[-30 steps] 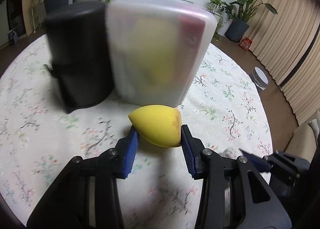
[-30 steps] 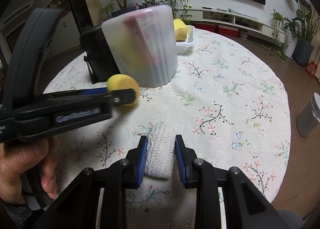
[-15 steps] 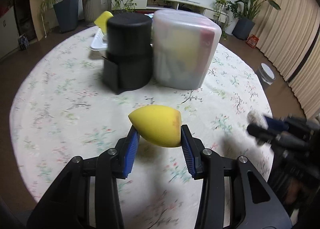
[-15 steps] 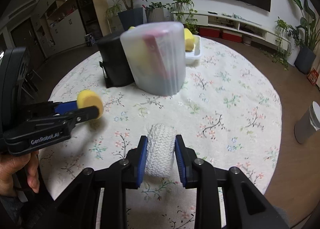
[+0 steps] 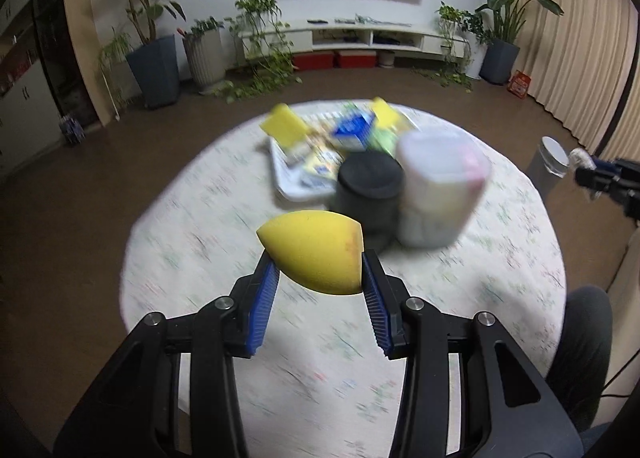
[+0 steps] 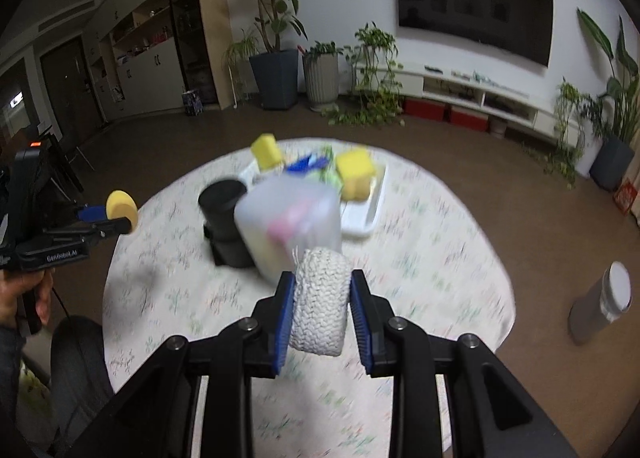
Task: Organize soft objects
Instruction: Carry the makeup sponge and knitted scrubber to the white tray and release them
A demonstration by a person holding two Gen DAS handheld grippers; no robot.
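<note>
My left gripper [image 5: 318, 290] is shut on a yellow egg-shaped sponge [image 5: 312, 250], held high above the round floral table [image 5: 200, 258]. My right gripper [image 6: 320, 318] is shut on a white knitted roll [image 6: 320, 302], also high above the table. Each gripper shows in the other's view: the left with its sponge at the left [image 6: 116, 214], the right with its roll at the right edge [image 5: 588, 170]. A frosted plastic container [image 5: 440, 194] and a black cylinder [image 5: 370, 190] stand mid-table.
A white tray [image 6: 368, 214] behind the containers holds yellow sponge blocks [image 6: 356, 174] and blue and green packets. A grey bin [image 6: 600, 302] stands on the floor to the right. Plants and a TV shelf line the far wall.
Both grippers have risen and pulled back from the table with their objects still held. The containers now look smaller and farther away, and the tray behind them shows.
</note>
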